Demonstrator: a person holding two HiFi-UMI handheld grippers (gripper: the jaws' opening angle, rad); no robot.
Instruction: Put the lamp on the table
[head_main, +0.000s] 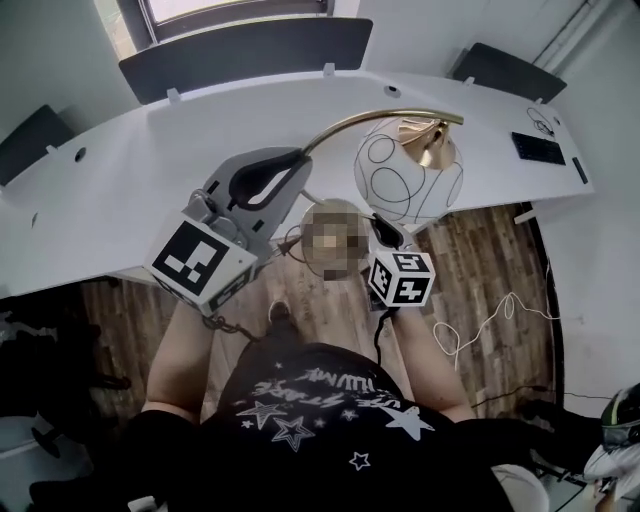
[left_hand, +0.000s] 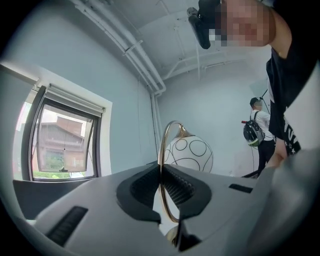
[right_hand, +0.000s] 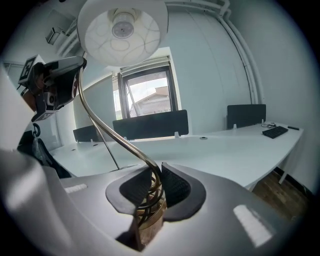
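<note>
head view – where's the lamp (head_main: 405, 170)?
– in the air, carried between both grippers in front of the person. the globe shade (head_main: 408, 182), white with black ring lines, hangs at the near edge of the white curved tabletop (head_main: 200, 130). the base is over the wood floor (head_main: 480, 260), not on the tabletop.

left gripper (head_main: 288, 168)?
– left gripper view: the jaws are pinched together on the thin brass arm (left_hand: 161, 150), which runs upright between the ribbed pads, then arches over to the shade. the gripper sits about level.

right gripper (head_main: 384, 230)?
– right gripper view: closed on the coiled brass stem (right_hand: 150, 192) just above the base (right_hand: 150, 226), pads pressing on both sides. it is tilted a little downward. from there the arm sweeps up and left to the shade overhead, open side down, bulb visible.

anything else?
– a black keyboard (head_main: 538, 148) at the tabletop's far right. dark divider panels (right_hand: 150, 125) stand behind it, a window (right_hand: 147, 95) past them. a person (left_hand: 260, 134) with a backpack stands in the background of the left gripper view.
</note>
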